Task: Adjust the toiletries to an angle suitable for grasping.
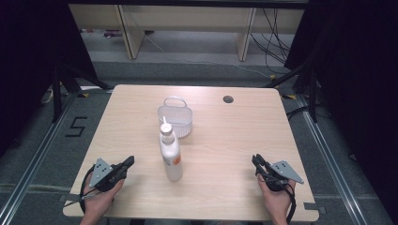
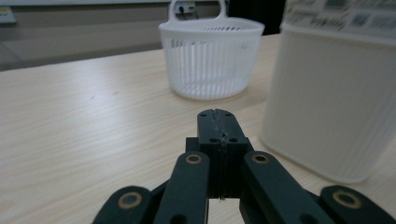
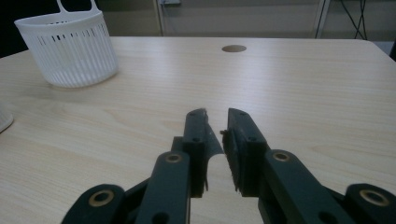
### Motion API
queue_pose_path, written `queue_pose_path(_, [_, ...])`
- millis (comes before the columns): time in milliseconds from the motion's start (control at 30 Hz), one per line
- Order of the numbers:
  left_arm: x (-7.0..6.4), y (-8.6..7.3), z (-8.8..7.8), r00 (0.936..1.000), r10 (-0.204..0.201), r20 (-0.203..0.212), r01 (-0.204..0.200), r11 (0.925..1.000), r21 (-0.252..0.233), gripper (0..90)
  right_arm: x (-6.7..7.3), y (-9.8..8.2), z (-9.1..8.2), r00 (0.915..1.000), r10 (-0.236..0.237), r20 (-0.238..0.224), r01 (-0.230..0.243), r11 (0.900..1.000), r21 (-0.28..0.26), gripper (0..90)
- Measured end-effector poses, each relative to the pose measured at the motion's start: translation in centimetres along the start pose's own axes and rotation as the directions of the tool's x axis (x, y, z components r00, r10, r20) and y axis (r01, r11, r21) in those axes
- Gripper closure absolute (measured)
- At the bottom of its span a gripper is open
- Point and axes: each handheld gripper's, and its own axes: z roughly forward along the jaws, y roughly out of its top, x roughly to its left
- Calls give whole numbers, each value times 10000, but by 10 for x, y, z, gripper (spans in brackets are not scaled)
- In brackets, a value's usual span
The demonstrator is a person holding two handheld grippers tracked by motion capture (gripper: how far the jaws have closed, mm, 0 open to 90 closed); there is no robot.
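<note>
A white bottle (image 1: 170, 154) with a narrow cap stands upright in the middle of the wooden table (image 1: 225, 140). Just behind it sits a white slatted basket (image 1: 175, 119) with a handle, nothing visible inside. My left gripper (image 1: 130, 161) rests low at the front left, its jaws pressed together and holding nothing. In the left gripper view the bottle (image 2: 327, 93) looms close on the right of the left gripper (image 2: 216, 114), and the basket (image 2: 210, 56) stands farther ahead. My right gripper (image 1: 256, 159) lies at the front right, jaws a narrow gap apart, holding nothing (image 3: 217, 114). The basket (image 3: 70, 46) is far to its left.
A round cable hole (image 1: 228, 99) sits near the table's far edge, also seen as the hole (image 3: 234, 48) ahead of the right gripper. Bare wood lies between both grippers and the bottle. Beyond the table are shelf legs and floor cables (image 1: 272, 42).
</note>
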Motion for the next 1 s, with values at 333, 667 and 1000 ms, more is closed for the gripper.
queue_pose_path(333, [-45, 22, 9, 9763, 957, 1939, -927, 9954, -243, 898, 0, 1, 2, 9998, -124, -169, 126, 9999, 98, 785])
queue_pose_path(667, [-65, 33, 5, 9678, 1100, 2266, -1053, 9939, -328, 898, 1, 2, 2, 9998, -119, -135, 123, 9995, 307, 794])
queue_pose_path(1000, [-110, 58, 6, 9289, 1434, 3416, -1275, 9895, -686, 898, 3, 1, 2, 9998, 58, -167, -51, 9991, 417, 798])
